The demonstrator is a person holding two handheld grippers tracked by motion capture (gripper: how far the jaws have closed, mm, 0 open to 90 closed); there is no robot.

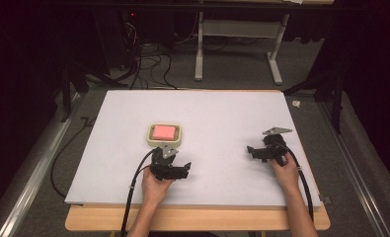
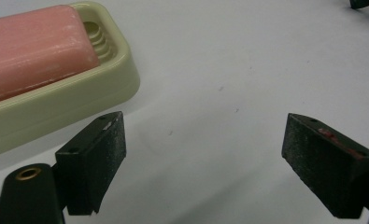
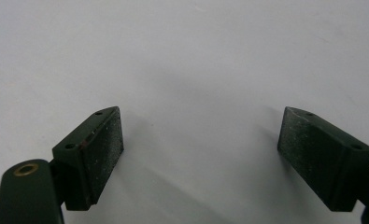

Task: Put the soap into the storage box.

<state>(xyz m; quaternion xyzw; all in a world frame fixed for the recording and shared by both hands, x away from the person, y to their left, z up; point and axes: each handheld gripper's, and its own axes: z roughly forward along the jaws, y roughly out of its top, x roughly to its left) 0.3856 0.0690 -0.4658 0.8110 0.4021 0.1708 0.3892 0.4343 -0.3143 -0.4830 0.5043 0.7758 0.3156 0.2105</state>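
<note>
High view: soap dish point(image 1: 164, 133) sits left of centre on the white sheet covering the bench point(image 1: 197, 219); pink soap bar point(image 1: 164, 132) lies inside it.
Left claw, high view: left claw point(image 1: 186, 168) is just on the near side of the dish, apart from it, pointing off to the right rather than at it.
Right claw, high view: right claw point(image 1: 251, 151) is well apart on the right half of the sheet, pointing left, nothing near it.
Surroundings: dark floor with cables, a grey stand beyond the bench.
Left gripper view: dish point(image 2: 86, 95) at upper left, cream plastic, rounded corners, smooth glossy wall, ribbed floor showing at the end of the bar.
Soap, left gripper view: bar point(image 2: 32, 49) is a matte, rounded block with whitish scuffs, seated low with the rim around it.
Left claw state: left claw point(image 2: 205, 154) wide, nothing between the jaws; left pad point(image 2: 108, 149) near the dish wall, not touching.
Pads: black, gritty rubber-like faces.
Right gripper view: right claw point(image 3: 201, 149) wide, empty, over bare white sheet.
Handling (judgement): dish looks light and rigid, wall likely slick, so it may skate on the sheet if nudged.
Soap handling (judgement): firm, light, probably waxy; hard pinch could dent it.
Where to grip (judgement): across the bar's two long flanks above the rim, or across the dish's short width at the outer walls.
</note>
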